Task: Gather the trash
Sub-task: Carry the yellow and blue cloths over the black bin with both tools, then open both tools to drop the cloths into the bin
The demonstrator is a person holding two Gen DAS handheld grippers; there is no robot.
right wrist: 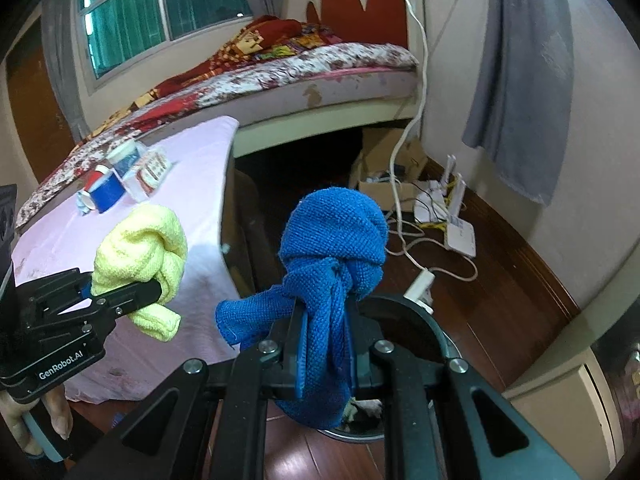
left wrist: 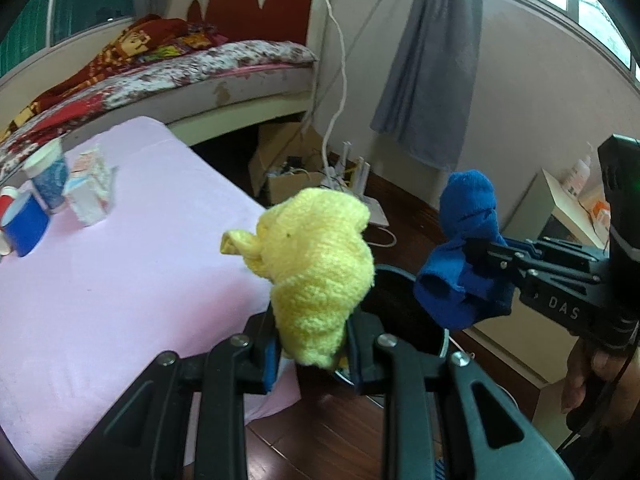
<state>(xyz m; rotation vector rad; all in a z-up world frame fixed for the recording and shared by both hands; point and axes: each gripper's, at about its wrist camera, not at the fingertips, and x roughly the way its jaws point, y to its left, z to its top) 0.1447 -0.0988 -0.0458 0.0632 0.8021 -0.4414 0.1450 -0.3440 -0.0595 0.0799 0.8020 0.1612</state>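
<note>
My left gripper [left wrist: 312, 354] is shut on a knotted yellow cloth [left wrist: 316, 264] and holds it in the air at the table's near corner, over the edge of a dark round bin [left wrist: 404, 312]. My right gripper [right wrist: 324, 356] is shut on a knotted blue cloth [right wrist: 334, 252] and holds it above the same bin [right wrist: 420, 328]. The blue cloth [left wrist: 468, 256] and right gripper [left wrist: 486, 260] show at the right of the left wrist view. The yellow cloth [right wrist: 148, 256] and left gripper [right wrist: 120, 296] show at the left of the right wrist view.
A table with a pink cover [left wrist: 132, 272] holds paper cups [left wrist: 48, 176] and a small carton [left wrist: 90, 188] at its far left. A bed [left wrist: 200, 64] stands behind. Cardboard boxes [left wrist: 280, 168], cables and a router [right wrist: 460, 232] lie on the wooden floor. A grey curtain [left wrist: 432, 60] hangs at the wall.
</note>
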